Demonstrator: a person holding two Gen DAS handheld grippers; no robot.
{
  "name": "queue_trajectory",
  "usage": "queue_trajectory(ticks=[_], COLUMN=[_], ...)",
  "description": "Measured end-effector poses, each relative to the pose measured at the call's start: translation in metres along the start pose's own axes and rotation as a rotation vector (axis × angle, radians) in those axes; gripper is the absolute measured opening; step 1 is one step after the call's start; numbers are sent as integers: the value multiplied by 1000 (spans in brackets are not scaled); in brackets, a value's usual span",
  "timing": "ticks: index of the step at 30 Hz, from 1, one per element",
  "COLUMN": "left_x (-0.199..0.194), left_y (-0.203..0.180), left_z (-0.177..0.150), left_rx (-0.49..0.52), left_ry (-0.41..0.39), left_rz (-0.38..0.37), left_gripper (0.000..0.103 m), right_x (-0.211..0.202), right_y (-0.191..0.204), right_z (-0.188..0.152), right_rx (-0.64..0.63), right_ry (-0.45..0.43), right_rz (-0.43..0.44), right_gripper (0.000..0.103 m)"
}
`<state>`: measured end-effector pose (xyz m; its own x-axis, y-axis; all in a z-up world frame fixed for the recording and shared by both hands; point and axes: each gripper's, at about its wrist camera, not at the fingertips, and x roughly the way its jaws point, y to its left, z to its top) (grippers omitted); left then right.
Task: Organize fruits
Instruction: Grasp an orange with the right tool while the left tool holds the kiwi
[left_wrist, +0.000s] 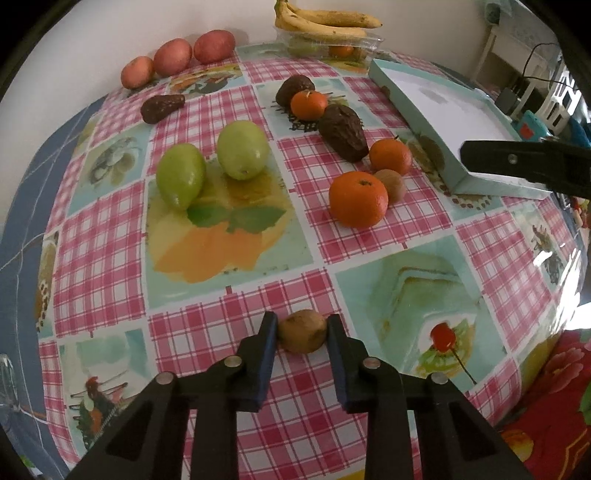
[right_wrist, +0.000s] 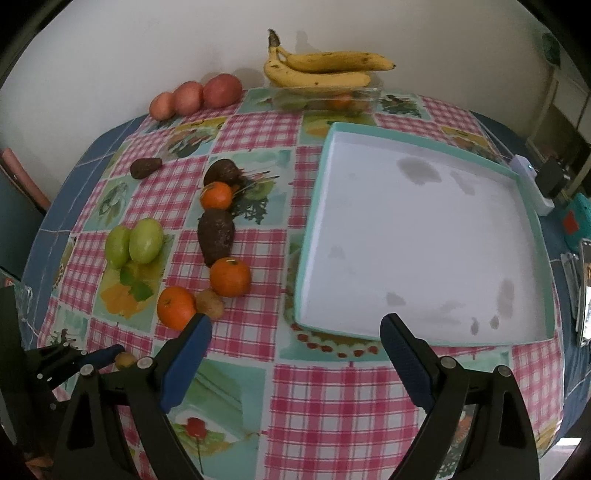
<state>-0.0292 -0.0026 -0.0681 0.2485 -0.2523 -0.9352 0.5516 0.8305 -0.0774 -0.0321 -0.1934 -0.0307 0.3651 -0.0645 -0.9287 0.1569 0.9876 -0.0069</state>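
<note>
My left gripper (left_wrist: 302, 325) is shut on a small brown kiwi (left_wrist: 302, 331) at table level near the front edge; the kiwi also shows in the right wrist view (right_wrist: 125, 360). My right gripper (right_wrist: 295, 332) is open and empty, hovering before the empty teal tray (right_wrist: 314, 206). Loose on the checked cloth lie three oranges (left_wrist: 358, 198), two green mangoes (left_wrist: 180, 180), dark avocados (left_wrist: 342, 132), another kiwi (left_wrist: 390, 183) and three red potatoes (left_wrist: 173, 55).
Bananas (right_wrist: 325, 68) lie on a clear plastic box (right_wrist: 332, 98) at the back by the wall. The tray (left_wrist: 424, 122) stands at the right. Small devices and a cable (right_wrist: 550, 181) lie beyond the tray's right side.
</note>
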Motion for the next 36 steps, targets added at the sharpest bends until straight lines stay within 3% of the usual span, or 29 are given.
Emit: queue_trajectory(ticks=[11, 17, 18, 20, 21, 31, 36], left_x=[-5, -9, -10, -11, -10, -7, -6], left_y=[53, 80, 84, 91, 95, 111, 112], left_z=[0, -2, -2, -3, -4, -5, -4], left_rx=[-188, -281, -294, -311, -322, -372, -381], left_ry=[-49, -61, -63, -66, -69, -86, -87], left_rz=[66, 102, 109, 118, 121, 124, 115], left_gripper=[28, 28, 28, 28, 28, 28, 29], right_x=[22, 35, 36, 41, 43, 65, 69], right_y=[30, 64, 69, 78, 81, 93, 94], right_z=[1, 4, 5, 5, 5, -2, 0], right_rx=[30, 13, 4, -10, -11, 10, 23], right_ry=[61, 100, 102, 115, 122, 206, 199], right_rz=[43, 99, 99, 96, 95, 90, 107], right_gripper=[93, 88, 83, 68, 66, 61, 61])
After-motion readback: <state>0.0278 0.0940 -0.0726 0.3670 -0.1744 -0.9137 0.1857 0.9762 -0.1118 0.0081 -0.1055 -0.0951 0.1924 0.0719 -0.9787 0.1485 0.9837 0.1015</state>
